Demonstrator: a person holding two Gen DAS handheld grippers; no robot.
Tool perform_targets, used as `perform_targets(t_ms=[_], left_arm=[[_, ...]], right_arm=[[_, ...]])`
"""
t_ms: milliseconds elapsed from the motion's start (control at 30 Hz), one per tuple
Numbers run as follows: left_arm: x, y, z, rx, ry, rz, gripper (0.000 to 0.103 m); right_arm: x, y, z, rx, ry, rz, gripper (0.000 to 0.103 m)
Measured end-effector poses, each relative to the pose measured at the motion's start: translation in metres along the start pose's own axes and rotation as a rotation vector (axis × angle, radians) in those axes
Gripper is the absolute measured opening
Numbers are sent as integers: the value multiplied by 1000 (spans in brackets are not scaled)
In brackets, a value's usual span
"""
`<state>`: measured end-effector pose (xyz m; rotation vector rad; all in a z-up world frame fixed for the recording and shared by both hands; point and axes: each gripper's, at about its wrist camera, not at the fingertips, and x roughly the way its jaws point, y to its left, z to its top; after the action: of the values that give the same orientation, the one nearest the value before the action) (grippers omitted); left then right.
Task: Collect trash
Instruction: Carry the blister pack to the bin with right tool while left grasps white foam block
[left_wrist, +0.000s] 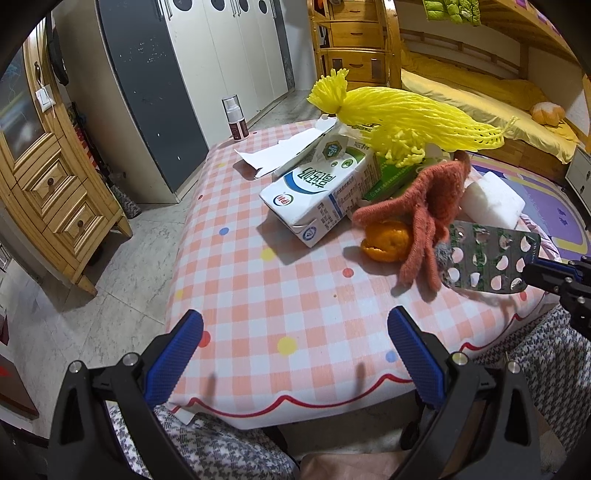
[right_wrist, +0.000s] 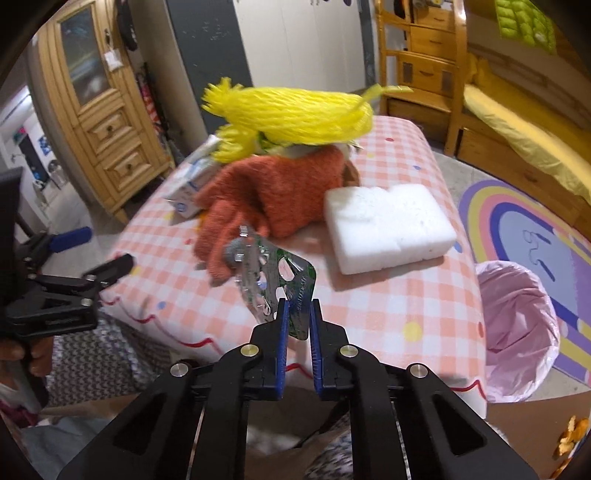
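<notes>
Blister pack (right_wrist: 275, 280) pinched in tilted-down right gripper (right_wrist: 298, 317)

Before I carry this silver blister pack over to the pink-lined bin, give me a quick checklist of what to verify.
1. Right tool shut on the empty silver blister pack: ok, pinched at one corner only.
2. Pack lifted off the checked tablecloth: ok.
3. Pack free of the orange knitted glove: cannot tell; a grey lump at its far edge sits against the glove's fingers.
4. Pink-lined bin open and unobstructed: ok.
5. Left tool open, holding nothing: ok.
6. Path from pack to bin clear of the white foam block: ok.
</notes>
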<state>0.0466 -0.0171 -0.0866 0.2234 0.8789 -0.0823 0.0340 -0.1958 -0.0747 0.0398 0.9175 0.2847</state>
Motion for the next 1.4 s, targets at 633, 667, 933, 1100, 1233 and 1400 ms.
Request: perform_targets(t_ms=[633,667,933,1100,1233,1400], left_arm=[[-19,-27,11,40,-82,-138,97],[-18,-35,14,56,-94,-164,96],[-3,-126,32,237,-128,-318,67],[23,-170,43,275,-103,-331,64],[34,-182,47,254,-98,-329,63],[43,-191,48,297,-92,-324,27]], right_arm=[[-77,8,0,-77,-151,-101,0],[-78,3,0,-69,-156,-117,0],[-87,-35,-4,-13,-180,-225,0],[-93,-67,-12,56,-185,-245,0],[-93,-84,-20,98,-180,-243,0],[-93,-92,-28,122,-178,-235,0]])
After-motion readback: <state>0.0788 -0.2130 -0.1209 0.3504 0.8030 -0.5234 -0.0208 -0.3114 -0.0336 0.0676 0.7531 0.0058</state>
